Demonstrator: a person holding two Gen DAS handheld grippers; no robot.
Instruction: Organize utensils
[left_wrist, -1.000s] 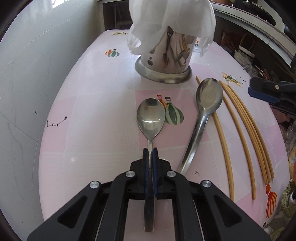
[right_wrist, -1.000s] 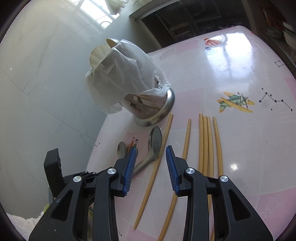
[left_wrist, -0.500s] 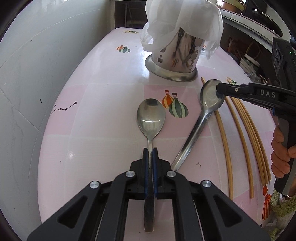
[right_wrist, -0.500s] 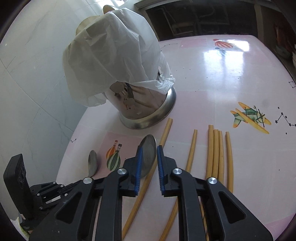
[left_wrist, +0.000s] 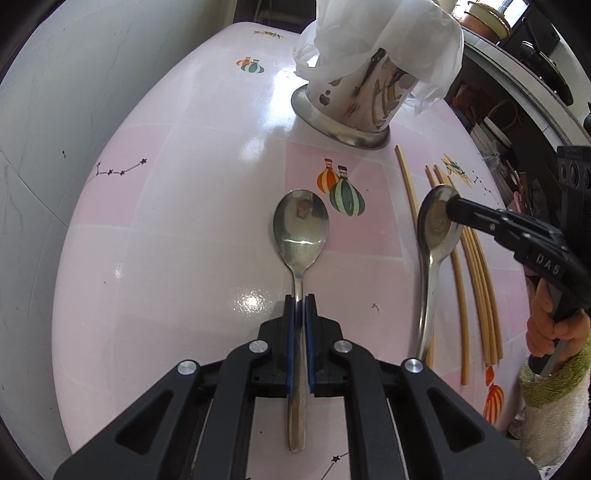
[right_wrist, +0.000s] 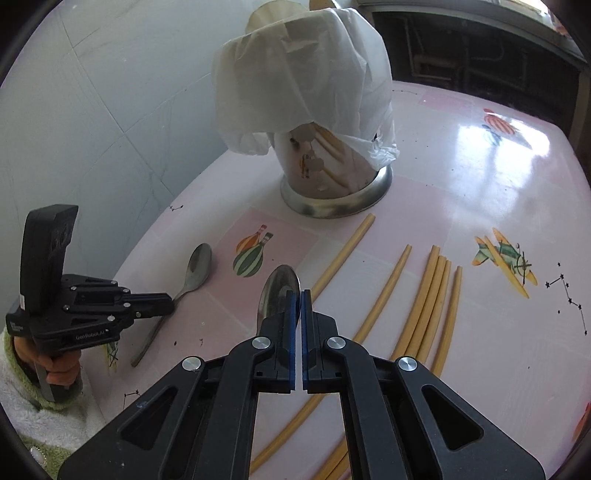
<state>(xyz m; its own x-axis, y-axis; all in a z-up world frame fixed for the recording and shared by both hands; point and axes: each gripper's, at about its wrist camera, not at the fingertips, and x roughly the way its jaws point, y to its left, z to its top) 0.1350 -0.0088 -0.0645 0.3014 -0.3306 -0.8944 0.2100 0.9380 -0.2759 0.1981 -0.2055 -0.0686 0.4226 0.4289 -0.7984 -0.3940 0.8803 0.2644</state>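
Both wrist views look steeply down, close over the same pink table (left_wrist: 184, 258), from opposite sides.

pink table (left_wrist: 192, 229); silver spoons (left_wrist: 301, 225); yellow chopsticks (right_wrist: 424, 302)

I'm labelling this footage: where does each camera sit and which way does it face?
Left wrist view: on the left claw, angled down at the pink table; claw shut on a steel spoon; the right hand shows.
Right wrist view: on the right claw, angled down, shut on the second steel spoon's bowl.
Both show the spoons, yellow chopsticks and bag-covered steel holder.
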